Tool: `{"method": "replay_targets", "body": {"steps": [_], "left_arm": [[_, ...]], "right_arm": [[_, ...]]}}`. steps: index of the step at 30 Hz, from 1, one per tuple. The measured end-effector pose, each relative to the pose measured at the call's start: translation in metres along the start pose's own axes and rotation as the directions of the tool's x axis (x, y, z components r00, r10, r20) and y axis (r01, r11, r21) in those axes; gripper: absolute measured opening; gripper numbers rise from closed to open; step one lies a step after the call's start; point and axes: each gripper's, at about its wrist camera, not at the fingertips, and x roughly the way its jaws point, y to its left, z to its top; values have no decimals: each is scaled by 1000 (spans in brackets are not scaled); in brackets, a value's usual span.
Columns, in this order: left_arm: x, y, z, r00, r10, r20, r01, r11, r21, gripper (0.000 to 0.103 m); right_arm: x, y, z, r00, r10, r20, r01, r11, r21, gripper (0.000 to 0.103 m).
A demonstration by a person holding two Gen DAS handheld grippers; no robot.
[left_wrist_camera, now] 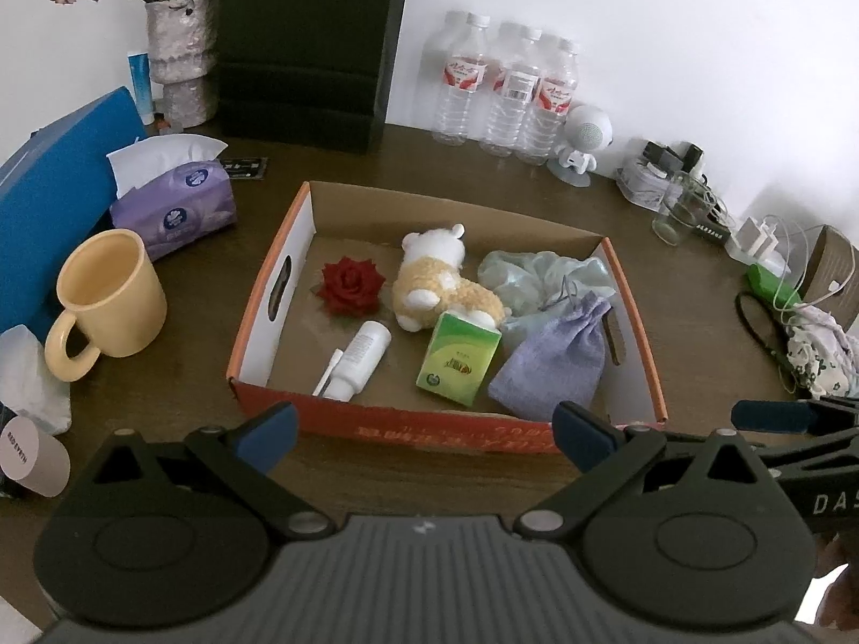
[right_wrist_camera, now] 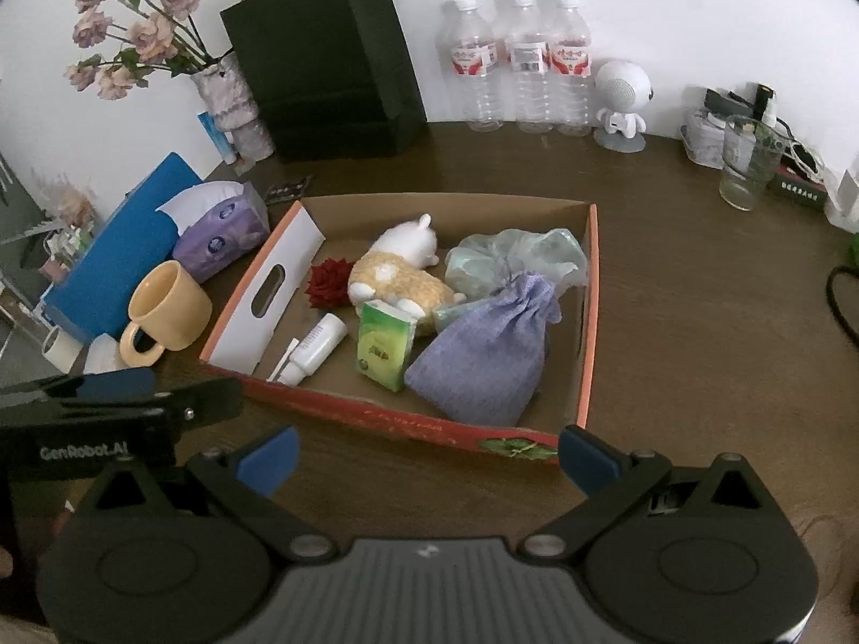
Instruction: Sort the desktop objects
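**A:** Left wrist view first. We record the left gripper (left_wrist_camera: 424, 437) low over the brown counter (left_wrist_camera: 177, 408), just short of the near wall of the cardboard box (left_wrist_camera: 451, 429). Its fingers (left_wrist_camera: 268, 434) are spread wide and pinch nothing.

**B:** Agreed. In the right wrist view we find the right gripper (right_wrist_camera: 427, 459) likewise before the box's near wall, fingers (right_wrist_camera: 588, 456) spread apart and empty. The left gripper shows there at the left edge, beside it.

**A:** Contents of the box, as we count them: a red rose (left_wrist_camera: 351, 287) toward the left wall, a plush sheep (left_wrist_camera: 435, 279) lying on its side in the middle, a white spray bottle (left_wrist_camera: 357, 359) in front of the rose, a green packet (left_wrist_camera: 459, 365) leaning against the sheep, a purple pouch (left_wrist_camera: 553, 359) at the right front, and a pale green cloth (left_wrist_camera: 537, 273) behind the pouch.

**B:** We confirm the same six. Outside the box, to its left on the counter, we note a yellow mug (left_wrist_camera: 107, 300) standing upright and a purple tissue pack (left_wrist_camera: 174, 204) behind it. Water bottles (left_wrist_camera: 504, 86) stand along the wall, a small white robot figure (left_wrist_camera: 582, 139) beside them, and a clear glass (right_wrist_camera: 749, 161) farther right.

**A:** Neither gripper touches any item.
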Motion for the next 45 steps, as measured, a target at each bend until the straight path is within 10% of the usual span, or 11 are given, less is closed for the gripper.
{"method": "replay_targets", "body": {"steps": [45], "left_arm": [[1,5,-1,1000,-4,-19,4,1000,-13,103]], "right_arm": [[-2,5,1,1000,2,8,-2,1000,-3,103]]}}
